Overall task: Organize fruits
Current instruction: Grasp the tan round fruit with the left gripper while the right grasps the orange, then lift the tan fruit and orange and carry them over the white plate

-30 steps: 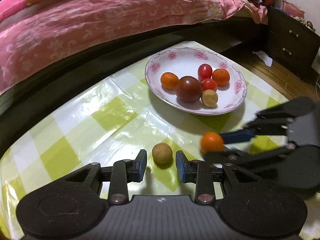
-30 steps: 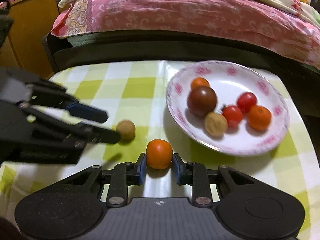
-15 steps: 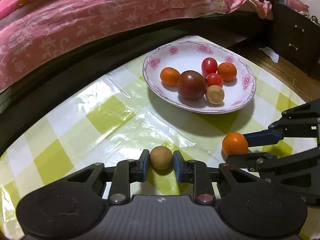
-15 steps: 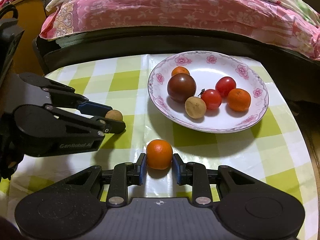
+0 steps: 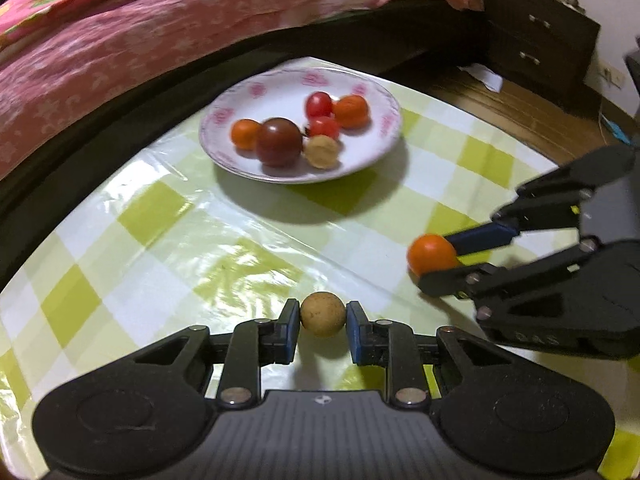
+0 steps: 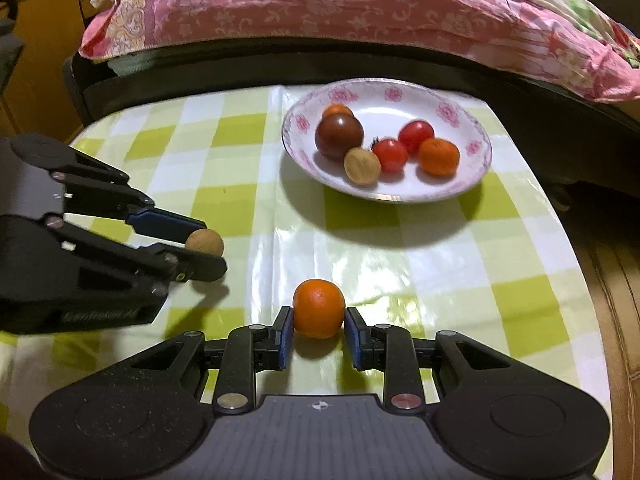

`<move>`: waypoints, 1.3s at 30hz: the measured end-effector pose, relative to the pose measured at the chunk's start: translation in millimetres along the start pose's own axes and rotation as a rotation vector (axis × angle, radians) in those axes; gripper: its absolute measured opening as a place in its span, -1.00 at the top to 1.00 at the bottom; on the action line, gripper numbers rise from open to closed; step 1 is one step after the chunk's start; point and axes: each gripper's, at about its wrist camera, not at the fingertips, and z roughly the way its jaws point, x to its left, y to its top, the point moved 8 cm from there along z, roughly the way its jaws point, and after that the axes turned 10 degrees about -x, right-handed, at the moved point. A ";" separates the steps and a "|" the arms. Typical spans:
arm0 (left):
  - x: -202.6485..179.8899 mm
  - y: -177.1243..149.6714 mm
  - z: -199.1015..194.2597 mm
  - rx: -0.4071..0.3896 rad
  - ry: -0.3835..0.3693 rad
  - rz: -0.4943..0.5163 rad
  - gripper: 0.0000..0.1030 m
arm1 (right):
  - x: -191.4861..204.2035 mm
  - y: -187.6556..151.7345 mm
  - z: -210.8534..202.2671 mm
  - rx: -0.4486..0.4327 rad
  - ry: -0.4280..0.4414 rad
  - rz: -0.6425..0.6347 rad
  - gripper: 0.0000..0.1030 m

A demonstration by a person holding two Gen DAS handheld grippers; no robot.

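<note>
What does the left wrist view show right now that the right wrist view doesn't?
Only the left wrist view shows the dark wooden drawer cabinet and the wood floor beside the table. Only the right wrist view shows the orange-brown wooden headboard at far left. Both show the white floral-rimmed plate with six fruits, the left tool shut on the round tan fruit, and the right tool shut on the small orange fruit.
</note>
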 end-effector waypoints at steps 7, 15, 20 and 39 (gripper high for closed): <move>-4.7 -9.1 4.7 0.019 0.012 0.028 0.35 | 1.2 0.9 2.9 -0.014 -0.003 0.000 0.51; -3.4 -12.4 3.0 -0.006 0.016 0.014 0.34 | 0.9 3.9 7.3 -0.036 0.006 -0.004 0.40; -4.8 -12.9 1.6 -0.007 0.036 0.004 0.32 | 2.3 6.8 9.8 -0.042 0.020 -0.008 0.37; -10.3 -10.9 -0.1 -0.007 0.127 -0.046 0.36 | 4.7 0.5 1.9 -0.029 -0.009 -0.038 0.54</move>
